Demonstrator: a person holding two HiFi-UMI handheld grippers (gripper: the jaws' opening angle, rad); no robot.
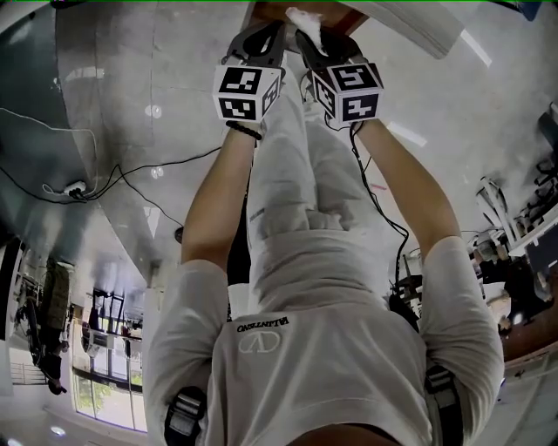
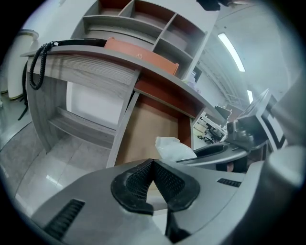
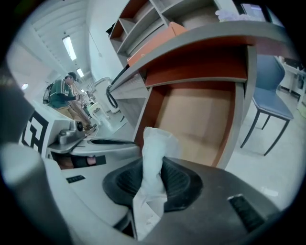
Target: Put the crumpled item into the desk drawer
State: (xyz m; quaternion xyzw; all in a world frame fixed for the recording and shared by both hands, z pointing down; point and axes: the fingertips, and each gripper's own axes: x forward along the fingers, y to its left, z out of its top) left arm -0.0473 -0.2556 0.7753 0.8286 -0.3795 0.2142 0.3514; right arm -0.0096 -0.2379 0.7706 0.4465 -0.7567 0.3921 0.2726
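The crumpled item (image 3: 154,155) is a white wad of paper. My right gripper (image 3: 152,179) is shut on it, and the wad sticks up past the pads. Beyond it lies the open desk drawer (image 3: 198,117), its brown bottom bare. In the left gripper view my left gripper (image 2: 153,178) has its pads together with nothing between them. The wad (image 2: 173,147) shows just to its right, over the drawer (image 2: 150,127). In the head view both grippers, left (image 1: 261,37) and right (image 1: 316,39), reach side by side to the drawer's front edge (image 1: 301,10).
The desk has a grey top (image 2: 95,50) with shelf cubbies above it and an orange flat thing (image 2: 138,52) on it. A black coiled cable (image 2: 34,67) hangs at its left end. A blue chair (image 3: 271,91) stands right of the drawer. A cable (image 1: 105,185) lies on the floor.
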